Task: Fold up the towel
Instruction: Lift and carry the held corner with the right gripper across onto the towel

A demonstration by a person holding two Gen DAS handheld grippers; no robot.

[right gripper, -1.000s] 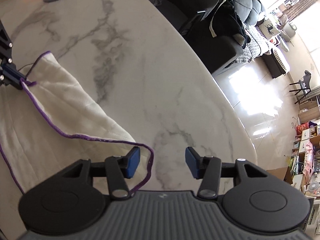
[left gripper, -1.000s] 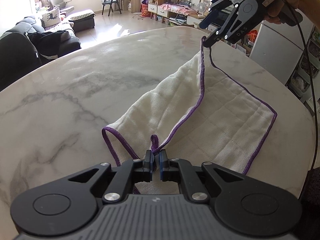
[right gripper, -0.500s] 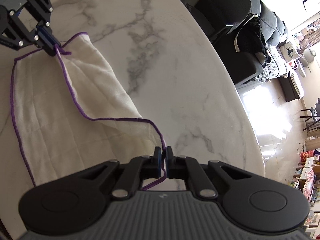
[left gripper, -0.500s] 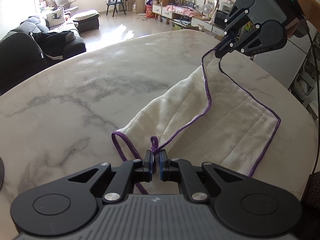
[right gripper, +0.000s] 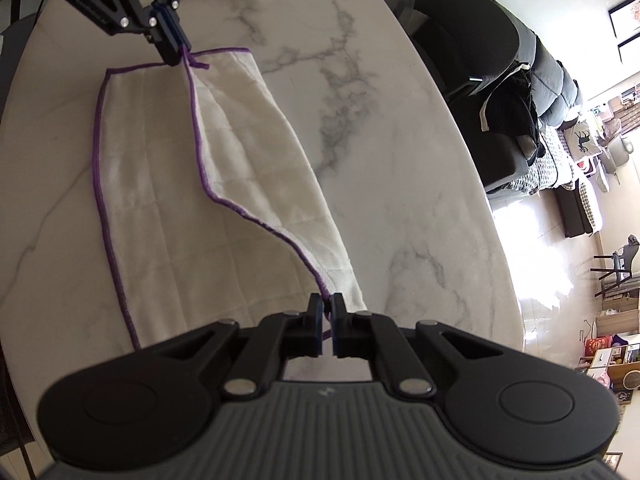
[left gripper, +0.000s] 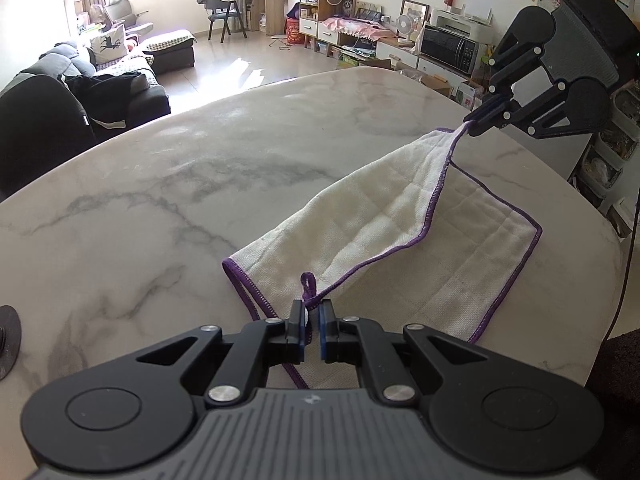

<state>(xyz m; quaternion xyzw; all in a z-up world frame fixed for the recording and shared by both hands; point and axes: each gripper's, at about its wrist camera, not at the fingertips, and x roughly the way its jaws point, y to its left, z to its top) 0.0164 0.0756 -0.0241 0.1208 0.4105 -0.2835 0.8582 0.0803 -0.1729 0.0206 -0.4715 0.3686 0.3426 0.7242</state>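
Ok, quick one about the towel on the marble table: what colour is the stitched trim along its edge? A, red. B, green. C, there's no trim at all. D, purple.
D: the cream towel has a purple stitched border along its edges, and a small purple loop sits at the corner that the left gripper pinches.

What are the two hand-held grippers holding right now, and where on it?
Both hold the towel. The left hand-held gripper pinches the purple-hemmed corner by the hanging loop; the right hand-held gripper pinches another corner along the same lifted edge.
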